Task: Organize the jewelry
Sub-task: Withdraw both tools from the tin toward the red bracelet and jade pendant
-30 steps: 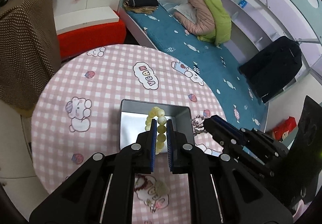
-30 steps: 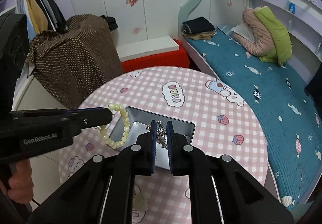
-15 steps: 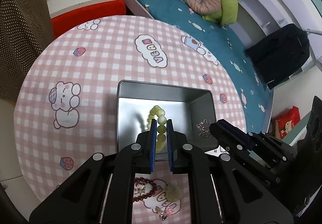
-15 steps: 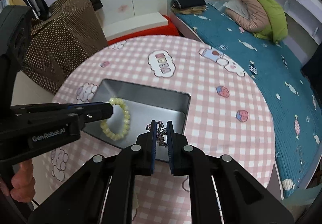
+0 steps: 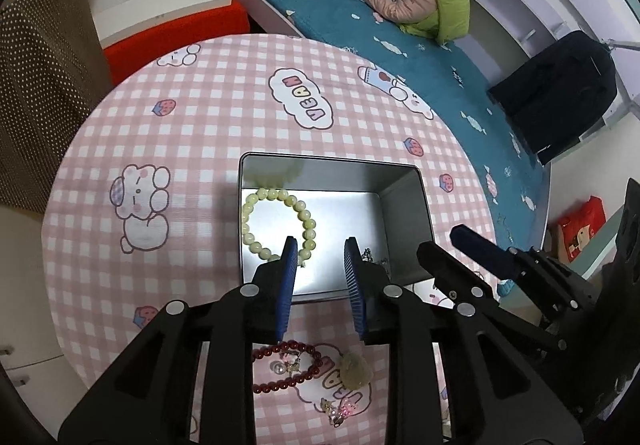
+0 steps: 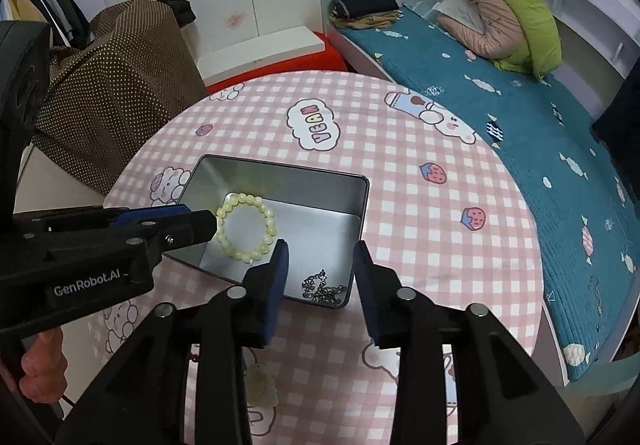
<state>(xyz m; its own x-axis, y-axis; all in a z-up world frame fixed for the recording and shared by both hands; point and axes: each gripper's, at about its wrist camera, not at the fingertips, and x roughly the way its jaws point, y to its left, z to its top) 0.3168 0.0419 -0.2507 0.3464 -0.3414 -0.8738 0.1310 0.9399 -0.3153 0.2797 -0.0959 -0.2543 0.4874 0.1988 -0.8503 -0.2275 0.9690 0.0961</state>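
Note:
A silver metal tin [image 5: 404, 173] [image 6: 280, 169] sits open on the round pink checked table. A pale yellow bead bracelet [image 5: 276, 225] [image 6: 246, 225] lies flat on its floor at the left. A silver chain [image 6: 322, 289] lies in the tin's near right corner, partly hidden in the left wrist view [image 5: 372, 257]. My left gripper [image 5: 320, 249] is open and empty just above the tin's near edge. My right gripper [image 6: 320, 249] is open and empty above the chain. A dark red bead bracelet [image 5: 288, 365], a yellowish pendant [image 5: 354, 369] and small charms [image 5: 340, 409] lie on the cloth in front of the tin.
The table [image 5: 200, 125] is round with its edge close on all sides. A bed with a blue cover [image 6: 520, 117] runs along the right. A brown dotted cloth [image 6: 120, 85] covers furniture at the left, with a red and white bench [image 6: 264, 53] behind the table.
Both grippers have opened. The yellow bracelet dropped from my left gripper and the chain from my right gripper; both now lie in the tin.

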